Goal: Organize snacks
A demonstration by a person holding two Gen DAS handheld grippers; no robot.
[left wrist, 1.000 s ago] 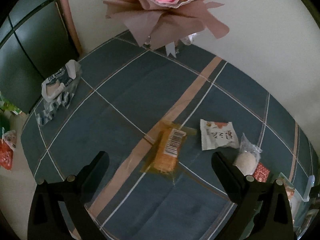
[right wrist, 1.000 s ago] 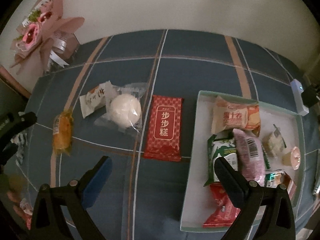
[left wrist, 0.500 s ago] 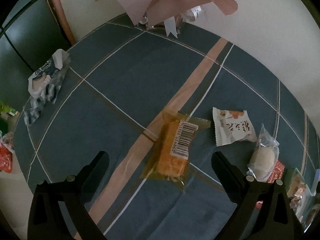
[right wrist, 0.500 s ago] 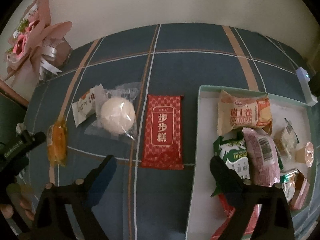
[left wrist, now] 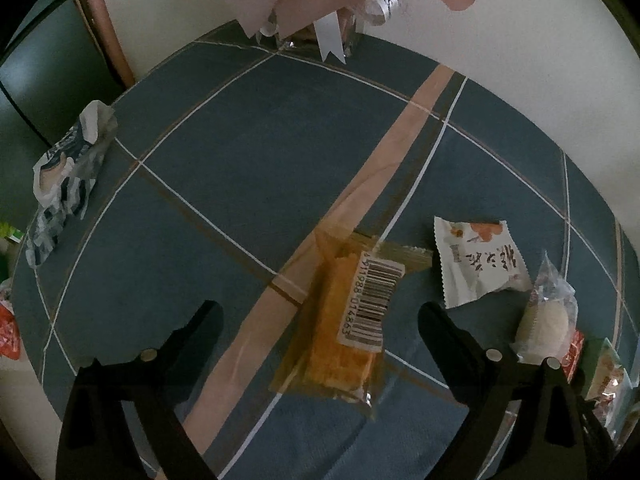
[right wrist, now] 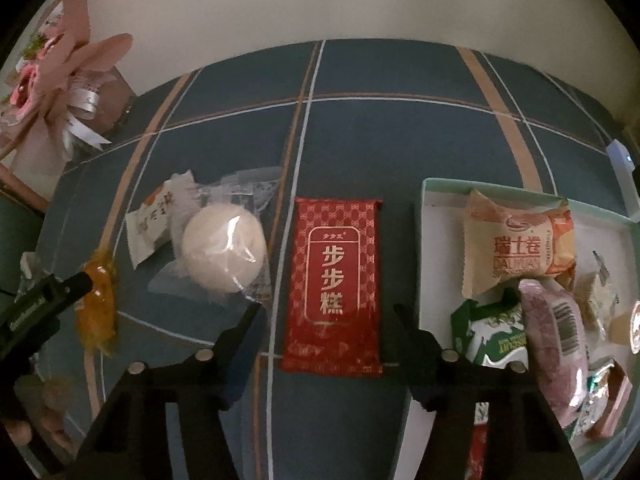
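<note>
Right gripper point(right wrist: 326, 312) straddles the red packet's point(right wrist: 334, 280) near end on the checked cloth point(right wrist: 400, 136); jaws have just been closing, pads apparently not yet touching. Packet's long axis runs away from the camera, text upright. Left gripper point(left wrist: 320, 312) gapes wide astride the orange cake point(left wrist: 340, 332).

You see a dark blue tablecloth point(right wrist: 400, 128) with white and tan check lines. The packet point(right wrist: 334, 292) is red with gold characters and a lattice pattern. The wrapped cake point(left wrist: 344, 320) is orange, with a black-and-white barcode label. The tray point(right wrist: 444, 192) has a pale green rim.
</note>
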